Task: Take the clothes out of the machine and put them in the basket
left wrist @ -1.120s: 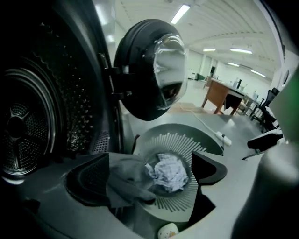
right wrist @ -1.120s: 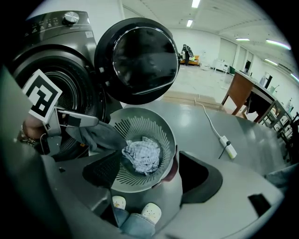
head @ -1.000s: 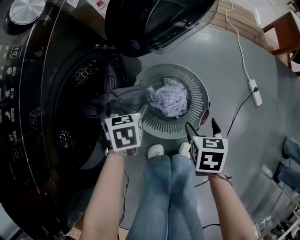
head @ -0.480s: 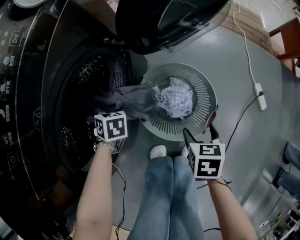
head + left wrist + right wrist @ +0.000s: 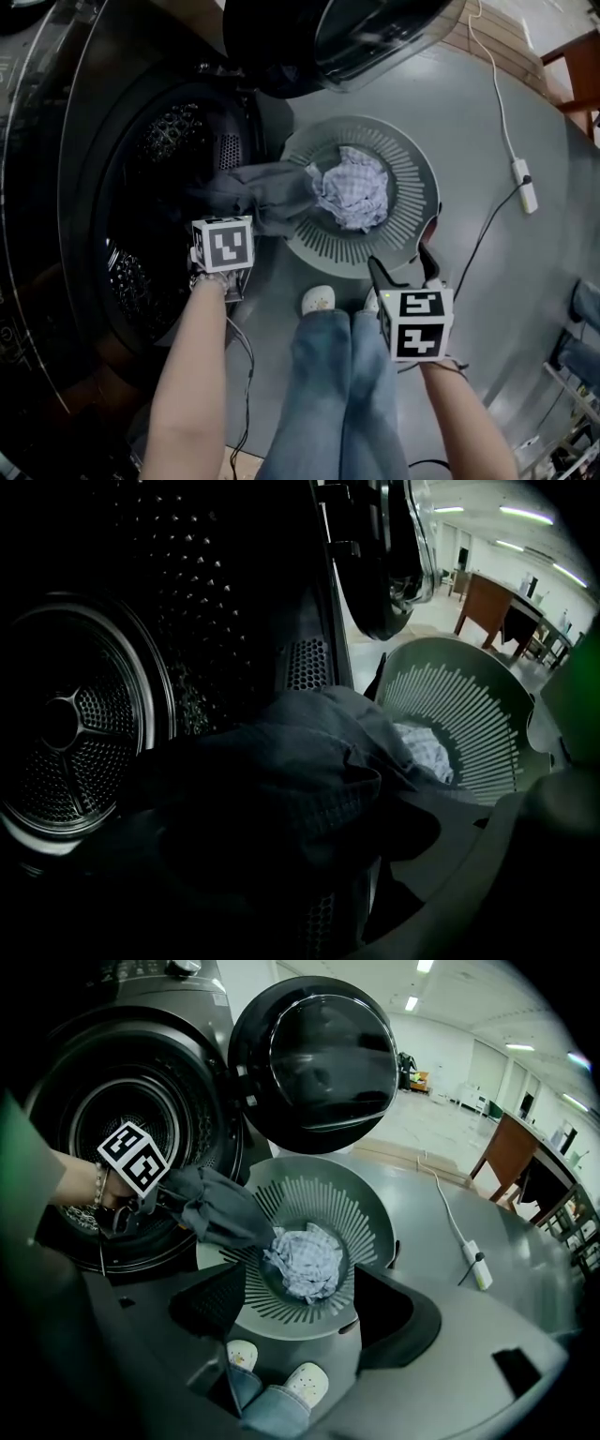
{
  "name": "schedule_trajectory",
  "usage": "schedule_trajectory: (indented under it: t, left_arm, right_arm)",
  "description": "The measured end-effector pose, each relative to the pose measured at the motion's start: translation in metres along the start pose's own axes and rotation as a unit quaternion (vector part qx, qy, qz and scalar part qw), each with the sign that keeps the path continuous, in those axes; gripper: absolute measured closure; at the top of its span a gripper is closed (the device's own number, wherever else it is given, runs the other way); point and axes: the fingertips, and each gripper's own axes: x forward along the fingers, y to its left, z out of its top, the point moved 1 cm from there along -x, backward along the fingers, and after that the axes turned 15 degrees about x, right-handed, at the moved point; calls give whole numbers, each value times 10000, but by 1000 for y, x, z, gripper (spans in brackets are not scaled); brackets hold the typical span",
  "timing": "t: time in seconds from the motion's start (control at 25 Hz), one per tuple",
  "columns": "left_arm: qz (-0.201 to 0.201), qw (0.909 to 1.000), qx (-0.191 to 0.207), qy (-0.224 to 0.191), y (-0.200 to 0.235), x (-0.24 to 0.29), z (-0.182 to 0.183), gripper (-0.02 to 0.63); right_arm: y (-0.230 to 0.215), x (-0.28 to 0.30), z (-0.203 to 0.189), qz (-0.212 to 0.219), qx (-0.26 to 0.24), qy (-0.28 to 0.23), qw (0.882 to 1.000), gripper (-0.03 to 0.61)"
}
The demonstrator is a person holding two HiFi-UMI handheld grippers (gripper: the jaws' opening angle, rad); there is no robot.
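A dark grey garment (image 5: 267,192) hangs from the washing machine's drum mouth (image 5: 150,206) over the rim of the round grey basket (image 5: 412,178). A light checked cloth (image 5: 354,190) lies in the basket's bottom. My left gripper (image 5: 228,216) is at the drum mouth on the garment's machine end. Its jaws have just been closing with the garment (image 5: 300,761) bunched between them, and the dark hides whether the pads press. My right gripper (image 5: 405,267) hovers at the basket's near rim. It has just been closing a little, still open, with nothing between its jaws (image 5: 295,1307).
The machine's round door (image 5: 328,37) stands swung open above the basket. A white power strip (image 5: 522,183) with its cable lies on the grey floor at right. The person's shoes (image 5: 317,300) and jeans are just before the basket. A wooden desk (image 5: 511,1152) is far right.
My left gripper has moved left and down from the basket's rim to the drum mouth. The dark garment stays draped in the same place. The right gripper has barely shifted.
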Motion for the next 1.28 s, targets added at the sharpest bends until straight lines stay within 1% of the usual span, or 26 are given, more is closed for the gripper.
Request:
schedule_trajectory:
  t: [0.08, 0.12, 0.16, 0.2, 0.32, 0.4, 0.52, 0.64, 0.68, 0.76, 0.88, 0.96, 1.04, 1.2, 1.28]
  left_arm:
    - [71, 9999, 79, 104, 0, -7, -1, 256]
    - [183, 9997, 100, 124, 2, -13, 0, 291]
    - [304, 9995, 71, 105, 3, -20, 2, 392]
    - [372, 9993, -21, 58, 3, -28, 4, 523]
    - [240, 9987, -422, -123, -10, -47, 13, 535]
    - [91, 9981, -551, -251, -22, -60, 21, 537]
    - [-328, 9948, -720, -641, -46, -78, 41, 537]
    - [-955, 9836, -967, -1186, -71, -97, 68, 538]
    - [-1119, 9798, -975, -1340, -78, -103, 76, 537]
    - [-1297, 9751, -893, -1563, -87, -114, 90, 538]
    - [-1515, 9687, -893, -1752, -94, -126, 104, 538]
    - [-1793, 9611, -898, -1897, -102, -134, 114, 538]
    - [-2037, 9536, -812, -2062, -114, -143, 127, 538]
    - [-2321, 9424, -847, -2253, -138, -156, 149, 538]
    - [-2514, 9337, -891, -2389, -149, -165, 160, 538]
  right_arm:
    - [1, -2, 0, 35, -32, 29, 10000, 230]
    - [2, -4, 1, 49, -47, 31, 10000, 240]
    - [2, -6, 2, 53, -51, 22, 10000, 250]
    - [2, -8, 3, 46, -45, 8, 10000, 257]
    - [2, -15, 7, 31, -15, -34, 10000, 262]
    - [4, -20, 12, 56, -23, -57, 10000, 262]
    - [2, -28, 20, 56, -60, -113, 9999, 264]
    - [-3, -34, 26, -4, -37, -201, 9998, 264]
    - [-6, -36, 28, -31, 2, -229, 9997, 264]
    - [-12, -38, 29, -88, 109, -259, 9996, 264]
    - [-20, -42, 26, -172, 267, -258, 9992, 265]
    - [-24, -44, 22, -219, 377, -260, 9987, 265]
    - [-29, -45, 17, -261, 470, -234, 9983, 265]
    - [-36, -45, 11, -315, 534, -230, 9978, 265]
    - [-38, -47, 12, -301, 577, -288, 9975, 265]
